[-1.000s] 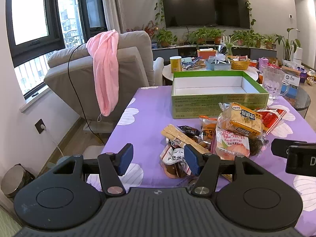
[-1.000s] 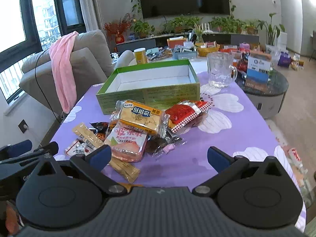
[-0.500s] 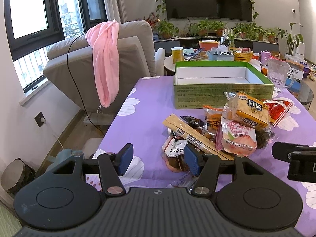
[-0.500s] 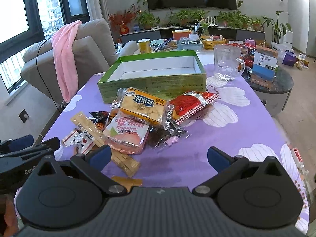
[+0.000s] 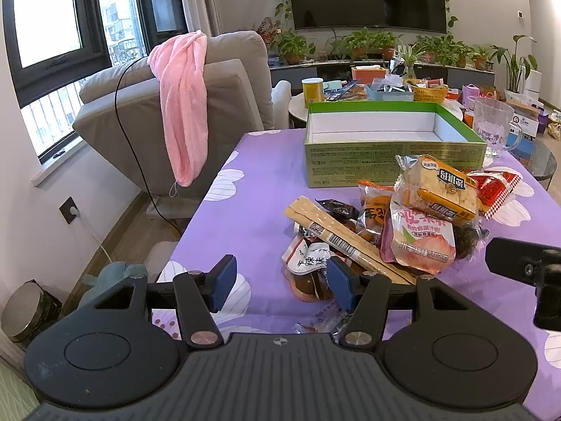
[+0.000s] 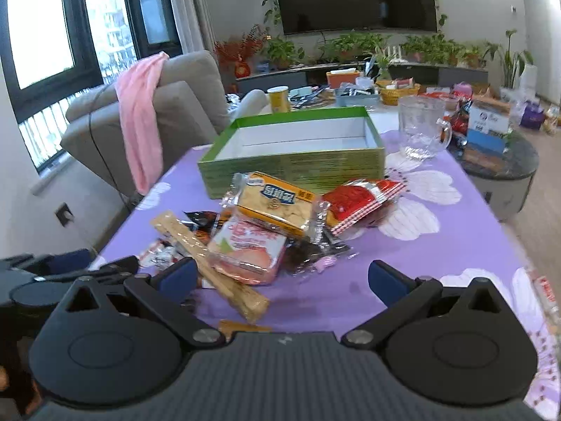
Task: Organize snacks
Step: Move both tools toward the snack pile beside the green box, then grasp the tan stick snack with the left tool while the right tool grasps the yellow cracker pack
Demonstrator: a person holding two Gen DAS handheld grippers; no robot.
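A pile of snack packets lies on the purple flowered tablecloth: a yellow cracker pack on top, a pink pouch, a long tan stick pack, a red packet and darker small packets. Behind it stands an empty green box with a white inside. My left gripper is open and empty, low at the pile's near left edge. My right gripper is open wide and empty in front of the pile.
A clear glass mug stands right of the box. A grey armchair with a pink towel is left of the table. A cluttered round side table is at the right. A small packet lies under my left gripper.
Both grippers have moved forward and closer to the snack pile. The right wrist view has swung a little left and is blurred by motion. Both stay open.
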